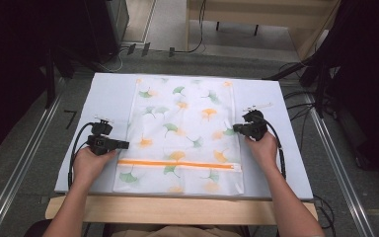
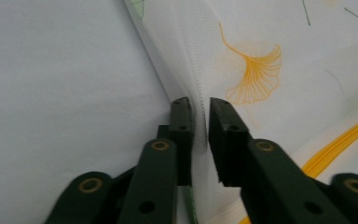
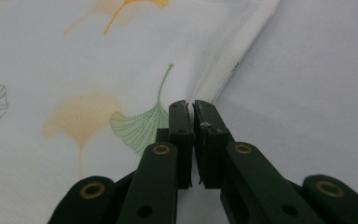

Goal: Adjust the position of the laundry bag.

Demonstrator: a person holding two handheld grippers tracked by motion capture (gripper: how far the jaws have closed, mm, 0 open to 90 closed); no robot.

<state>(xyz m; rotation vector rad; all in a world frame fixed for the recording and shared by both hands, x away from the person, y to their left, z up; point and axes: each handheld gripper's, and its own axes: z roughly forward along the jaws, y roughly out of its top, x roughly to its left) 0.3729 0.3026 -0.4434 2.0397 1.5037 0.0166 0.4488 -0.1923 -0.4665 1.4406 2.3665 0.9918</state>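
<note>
A white mesh bag (image 1: 187, 123) printed with green and orange ginkgo leaves lies flat on the pale table top (image 1: 106, 94). An orange zipper (image 1: 177, 163) runs across its near part. My left gripper (image 1: 126, 144) is at the bag's left edge; in the left gripper view (image 2: 200, 106) its jaws stand close together with a raised fold of mesh (image 2: 200, 135) pinched between them. At the bag's right edge, my right gripper (image 1: 228, 131) has its jaws (image 3: 190, 104) shut on the hem (image 3: 223, 70).
The table's wooden front edge (image 1: 177, 210) lies near the person. Metal rails (image 1: 24, 153) run along both sides of the table. Cables (image 1: 301, 98) and dark equipment (image 1: 365, 84) stand to the right and left, beyond the table.
</note>
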